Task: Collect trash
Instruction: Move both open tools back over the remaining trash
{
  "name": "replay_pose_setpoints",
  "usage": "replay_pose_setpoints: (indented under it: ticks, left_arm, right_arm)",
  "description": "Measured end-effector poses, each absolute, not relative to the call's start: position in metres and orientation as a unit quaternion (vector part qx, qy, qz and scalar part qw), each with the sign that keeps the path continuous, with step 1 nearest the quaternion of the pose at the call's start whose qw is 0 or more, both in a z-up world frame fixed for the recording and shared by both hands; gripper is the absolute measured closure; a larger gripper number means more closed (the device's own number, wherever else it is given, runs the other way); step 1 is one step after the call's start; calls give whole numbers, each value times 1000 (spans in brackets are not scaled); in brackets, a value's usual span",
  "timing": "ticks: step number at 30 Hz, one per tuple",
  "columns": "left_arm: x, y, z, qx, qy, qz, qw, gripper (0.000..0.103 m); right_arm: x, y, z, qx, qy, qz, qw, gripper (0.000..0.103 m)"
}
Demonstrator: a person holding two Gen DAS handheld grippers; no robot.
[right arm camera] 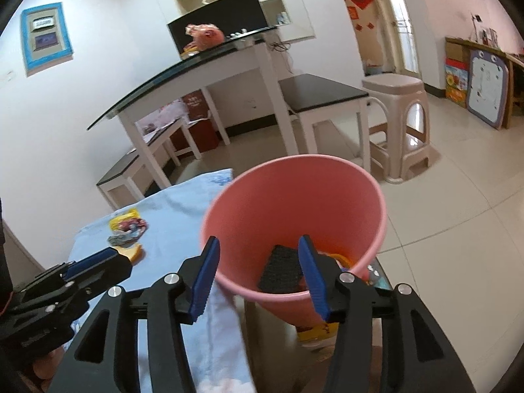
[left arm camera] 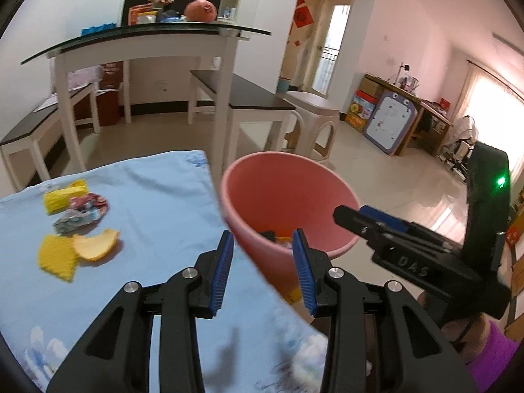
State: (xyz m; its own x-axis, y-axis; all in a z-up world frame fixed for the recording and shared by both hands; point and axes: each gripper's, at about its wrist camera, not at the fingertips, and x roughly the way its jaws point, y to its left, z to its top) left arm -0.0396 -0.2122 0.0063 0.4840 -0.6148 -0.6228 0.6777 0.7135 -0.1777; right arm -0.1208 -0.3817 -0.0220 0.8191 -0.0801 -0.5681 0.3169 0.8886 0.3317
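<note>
Both tools hung above the near rim of a pink bin (right arm camera: 294, 203) beside the cloth-covered bench (left arm camera: 157, 196). The right tool (right arm camera: 258, 271) had its blue pads spread with nothing between them, framing the bin's mouth; the left tool (left arm camera: 263, 268) also stood parted and empty, over the bench's edge where it met the bin.

Inside the bin, just ahead of the right tool, lay a dark ribbed block (right arm camera: 281, 271) and some orange and yellow scraps (right arm camera: 340, 258), partly hidden by the tool's right pad and too jumbled to name. Beneath the bin a yellow packet (right arm camera: 317, 330) was cut off by its wall.

To the left of the left tool, on the blue cloth, the uncollected trash sat in a blurred cluster: a yellow wrapper (left arm camera: 64, 196), crumpled red and silver wrappers (left arm camera: 83, 213), a curl of orange peel (left arm camera: 96, 244) touching a yellow sponge-like piece (left arm camera: 57, 257). Their printing could not be read.

The right tool's black body (left arm camera: 422, 252), lettered "DAS" and lit by a green lamp, crossed the left camera's right side above a purple sleeve (left arm camera: 491, 350).

Beyond the bin stood a white glass-topped table (left arm camera: 144, 46), dark benches (left arm camera: 242, 93), a beige plastic stool (right arm camera: 399, 124) and red door hangings (left arm camera: 303, 16) with illegible writing.
</note>
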Motion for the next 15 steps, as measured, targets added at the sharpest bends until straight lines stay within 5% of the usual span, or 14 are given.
replay_pose_setpoints:
  ticks: [15]
  left_arm:
    - [-10,-104,-12,8,364,-272,891,65]
  right_arm:
    - [-78,-297,-15,171,303,-24,937,51]
